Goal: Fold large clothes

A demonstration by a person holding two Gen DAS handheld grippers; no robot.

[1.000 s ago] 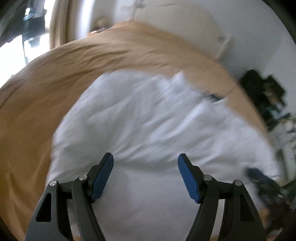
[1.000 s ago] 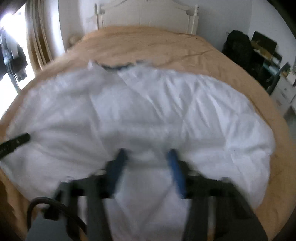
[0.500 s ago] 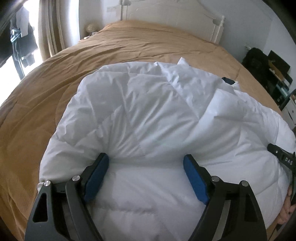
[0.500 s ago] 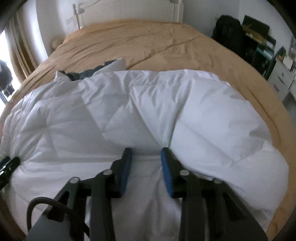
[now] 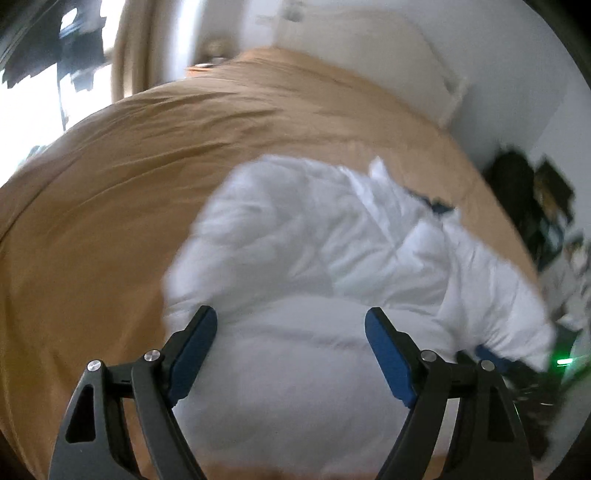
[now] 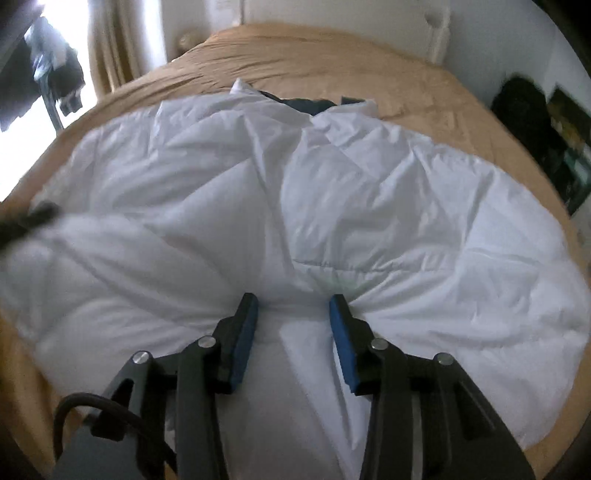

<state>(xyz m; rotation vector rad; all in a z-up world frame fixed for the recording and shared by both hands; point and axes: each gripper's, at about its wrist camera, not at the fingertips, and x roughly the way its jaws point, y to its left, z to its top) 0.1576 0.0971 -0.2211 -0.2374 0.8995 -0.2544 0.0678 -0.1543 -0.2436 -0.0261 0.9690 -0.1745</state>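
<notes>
A large white quilted puffer garment point(image 6: 332, 192) lies spread on the tan bed cover point(image 6: 332, 62); a dark blue lining shows at its far collar point(image 6: 306, 105). My right gripper point(image 6: 293, 308) has its jaws partly closed around a bunched fold of the white fabric at the near edge. In the left wrist view the garment point(image 5: 314, 251) looks blurred, and my left gripper point(image 5: 290, 325) is wide open over its near edge, holding nothing. The left gripper shows as a dark blur point(image 6: 26, 221) at the left of the right wrist view.
A white headboard point(image 6: 439, 33) stands at the far end of the bed. Curtains and a bright window point(image 6: 110, 55) are on the left. Dark bags and cluttered furniture point(image 6: 546, 125) stand by the right side of the bed.
The left gripper has swung left, so the garment now sits to the right in its view. The right gripper's jaws have spread a little on the fold.
</notes>
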